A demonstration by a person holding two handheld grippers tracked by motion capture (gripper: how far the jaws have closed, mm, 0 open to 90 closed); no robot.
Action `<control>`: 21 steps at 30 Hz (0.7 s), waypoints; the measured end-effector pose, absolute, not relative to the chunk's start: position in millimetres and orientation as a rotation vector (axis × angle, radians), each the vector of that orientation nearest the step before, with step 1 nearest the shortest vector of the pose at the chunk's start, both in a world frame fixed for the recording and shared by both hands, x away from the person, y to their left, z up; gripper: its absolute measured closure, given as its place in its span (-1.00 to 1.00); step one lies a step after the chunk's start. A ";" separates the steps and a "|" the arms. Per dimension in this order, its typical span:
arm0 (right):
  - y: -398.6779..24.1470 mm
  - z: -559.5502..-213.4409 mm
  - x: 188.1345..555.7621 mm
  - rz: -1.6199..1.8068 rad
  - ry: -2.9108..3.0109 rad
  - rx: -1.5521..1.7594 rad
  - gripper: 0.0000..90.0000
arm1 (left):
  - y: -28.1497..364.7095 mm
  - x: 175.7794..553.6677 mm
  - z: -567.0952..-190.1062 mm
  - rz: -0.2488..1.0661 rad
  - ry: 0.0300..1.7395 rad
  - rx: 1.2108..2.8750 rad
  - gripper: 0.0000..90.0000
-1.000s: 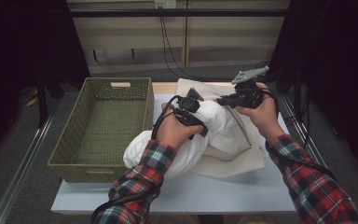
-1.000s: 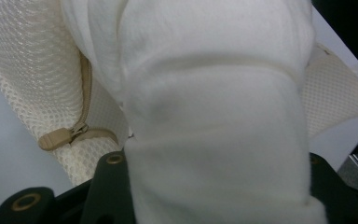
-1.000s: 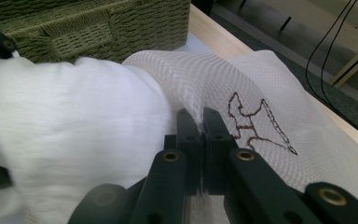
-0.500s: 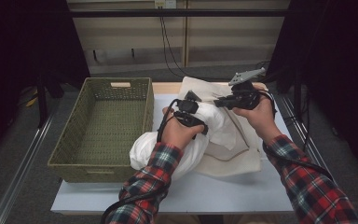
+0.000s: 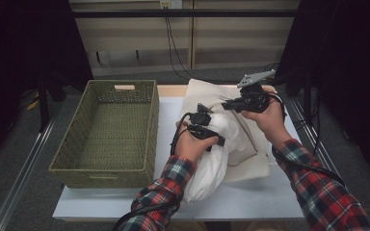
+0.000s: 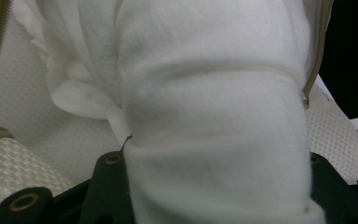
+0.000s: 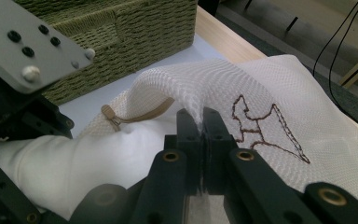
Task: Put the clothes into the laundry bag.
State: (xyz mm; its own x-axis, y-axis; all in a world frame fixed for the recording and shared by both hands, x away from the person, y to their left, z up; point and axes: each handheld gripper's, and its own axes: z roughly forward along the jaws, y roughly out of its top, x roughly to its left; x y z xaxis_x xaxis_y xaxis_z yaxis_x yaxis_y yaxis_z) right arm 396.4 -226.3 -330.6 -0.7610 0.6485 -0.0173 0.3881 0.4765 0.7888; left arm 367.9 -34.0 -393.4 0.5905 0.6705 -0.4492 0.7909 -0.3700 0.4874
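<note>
Left tongs (image 5: 212, 137) squeeze the plump white pillow (image 6: 214, 140); right tongs (image 7: 203, 122) pinch the waffle-weave cover (image 7: 279, 93) tight.

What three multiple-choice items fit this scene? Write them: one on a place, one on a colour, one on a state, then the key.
1. Where does the woven basket stand?
A. On the floor
B. On top of the pillow
C. On the table, left of the cloth things

2. What colour is the stitched outline on the mesh cover?
A. Brown
B. Blue
C. Red

3. How do the jaws of the right gripper stand?
A. Wide open
B. Shut on the cover's edge
C. Shut on the basket's rim

Key: 1 C, the high view shows it at the table's left side; 2 A, brown thread shows in the right gripper view; 3 B, mesh is pinched between the closed jaws.
</note>
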 end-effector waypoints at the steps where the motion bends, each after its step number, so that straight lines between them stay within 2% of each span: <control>1: -226.2 -330.4 396.5 1.172 2.413 0.879 0.96 | -36.4 366.8 -393.4 -0.225 1.150 2.140 0.17; 9: -225.8 -329.0 396.1 1.176 2.407 0.882 0.96 | -49.6 359.9 -397.6 -0.180 1.085 2.194 0.15; 17: -224.6 -323.6 393.1 1.183 2.407 0.854 0.97 | -40.5 374.8 -404.3 -0.120 1.145 2.130 0.13; 21: -227.2 -318.8 390.8 1.179 2.400 0.859 0.97 | -30.7 383.2 -402.2 -0.050 1.194 2.073 0.12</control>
State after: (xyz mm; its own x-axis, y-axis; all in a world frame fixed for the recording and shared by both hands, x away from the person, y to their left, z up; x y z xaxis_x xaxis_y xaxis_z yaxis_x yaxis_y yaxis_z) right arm 390.8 -227.2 -318.8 -0.7633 0.6453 -0.0294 0.3710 0.4752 0.7978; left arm 383.2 -30.7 -402.2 0.5681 0.7346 -0.3711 0.7631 -0.3013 0.5718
